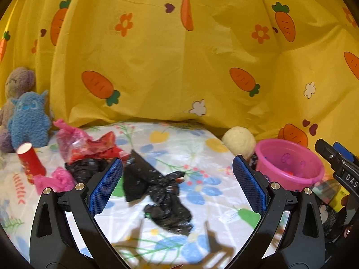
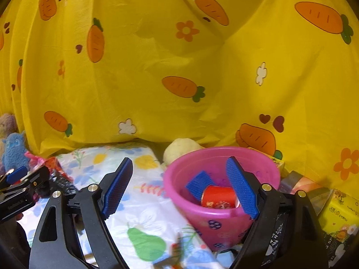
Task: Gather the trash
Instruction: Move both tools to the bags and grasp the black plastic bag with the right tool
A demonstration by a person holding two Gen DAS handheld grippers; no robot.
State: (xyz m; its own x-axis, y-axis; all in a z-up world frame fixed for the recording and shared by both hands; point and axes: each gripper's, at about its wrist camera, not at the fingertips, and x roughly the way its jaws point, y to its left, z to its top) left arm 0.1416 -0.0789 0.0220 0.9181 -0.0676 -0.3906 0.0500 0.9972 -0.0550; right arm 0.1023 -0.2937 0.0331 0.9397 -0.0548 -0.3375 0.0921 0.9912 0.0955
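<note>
While the black bag [image 1: 161, 192] lies crumpled on the floral cloth [image 1: 202, 148], framed by the left gripper [image 1: 177, 183], whose fingers are spread wide and hold nothing, the sound move is to drop over its thickest bunch and pinch there, since thin glossy film slips and trails. The right gripper [image 2: 179, 186] is also spread and empty, its right finger over the bin [image 2: 224, 222], a smooth pink plastic tub already holding a red cup [image 2: 218, 198]. More soft wrappers [image 1: 89, 148] and a stiff paper cup [image 1: 30, 161] wait left.
</note>
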